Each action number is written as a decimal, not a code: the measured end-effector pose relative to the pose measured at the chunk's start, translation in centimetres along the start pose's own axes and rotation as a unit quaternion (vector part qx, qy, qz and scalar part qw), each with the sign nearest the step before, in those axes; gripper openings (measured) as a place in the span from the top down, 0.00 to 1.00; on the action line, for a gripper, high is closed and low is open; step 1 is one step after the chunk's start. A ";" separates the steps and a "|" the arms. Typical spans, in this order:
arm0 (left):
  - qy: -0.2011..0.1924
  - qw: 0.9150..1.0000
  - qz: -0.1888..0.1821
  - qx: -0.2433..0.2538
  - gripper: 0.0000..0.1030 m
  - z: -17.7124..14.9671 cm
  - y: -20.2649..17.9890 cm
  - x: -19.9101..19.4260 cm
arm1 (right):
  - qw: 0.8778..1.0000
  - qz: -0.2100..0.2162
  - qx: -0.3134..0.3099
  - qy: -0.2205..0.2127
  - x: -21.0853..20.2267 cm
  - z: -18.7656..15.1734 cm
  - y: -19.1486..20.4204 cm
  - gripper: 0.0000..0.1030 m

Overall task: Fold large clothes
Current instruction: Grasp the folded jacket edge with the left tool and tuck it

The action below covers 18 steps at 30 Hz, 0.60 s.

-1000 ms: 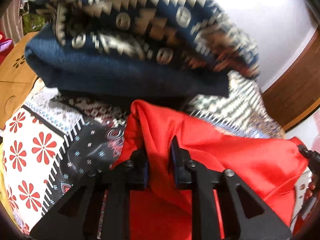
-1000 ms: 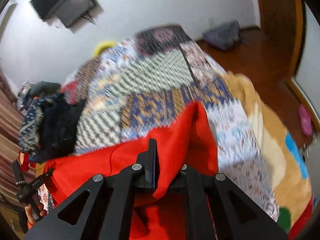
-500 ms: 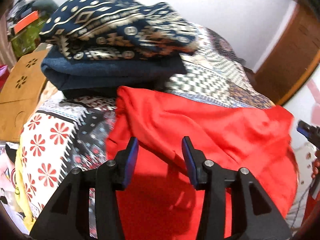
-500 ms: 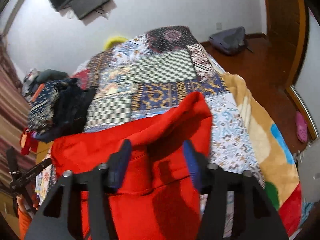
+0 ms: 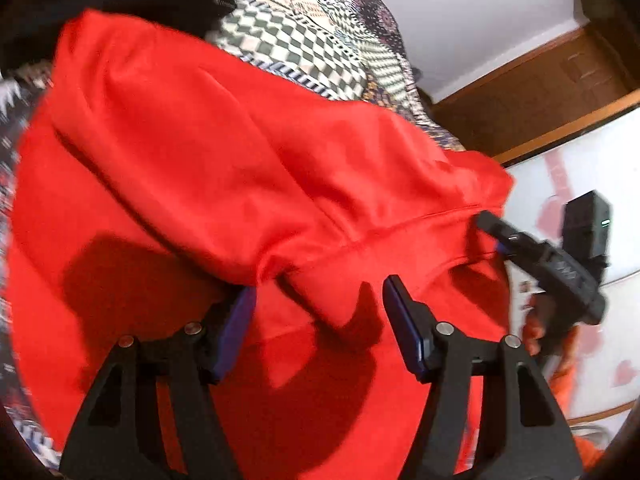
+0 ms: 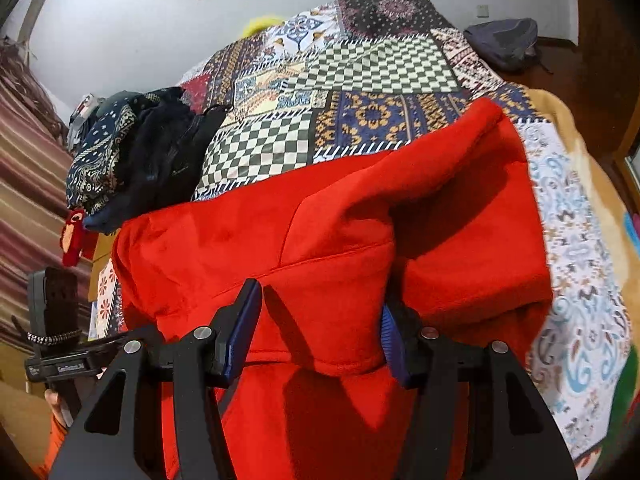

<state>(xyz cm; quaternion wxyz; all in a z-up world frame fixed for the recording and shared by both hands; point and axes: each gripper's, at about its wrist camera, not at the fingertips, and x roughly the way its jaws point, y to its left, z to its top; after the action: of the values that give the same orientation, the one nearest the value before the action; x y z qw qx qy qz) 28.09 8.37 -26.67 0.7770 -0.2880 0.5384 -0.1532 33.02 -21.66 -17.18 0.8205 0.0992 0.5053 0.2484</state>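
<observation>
A big red garment (image 5: 224,168) lies folded over on the patchwork bedspread (image 6: 360,80). Its doubled edge bunches just in front of both grippers. My left gripper (image 5: 320,304) hangs low over that edge. Its jaws are opening, and a flap of red cloth lies loose between the blue pads (image 5: 236,320). My right gripper (image 6: 320,312) is open over the same red garment (image 6: 332,220), with a fold of it between the pads and not pinched. Each view catches the other gripper at its side: the right gripper (image 5: 552,264) and the left gripper (image 6: 56,344).
A stack of folded dark and patterned clothes (image 6: 140,160) sits at the left of the bed. A tan blanket (image 6: 580,128) hangs over the right edge. A grey bag (image 6: 504,40) lies on the wooden floor beyond. A brown wooden door (image 5: 540,92) stands behind.
Both grippers were shut on the red cloth a second ago and have let go. They have dropped closer to the garment. The dark stack has slid out of the left view.
</observation>
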 end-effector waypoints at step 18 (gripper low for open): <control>-0.074 0.992 0.009 0.105 0.96 -2.3 -4.9 -5.9 | 0.998 0.029 -0.026 -0.041 -4.8 -3.5 3.2 0.90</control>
<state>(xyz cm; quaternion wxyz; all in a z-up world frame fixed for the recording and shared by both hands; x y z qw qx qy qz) 24.08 7.11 -19.87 0.8418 -0.2106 0.4630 -0.1806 27.24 -21.69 -13.73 0.8349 0.1029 0.4619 0.2811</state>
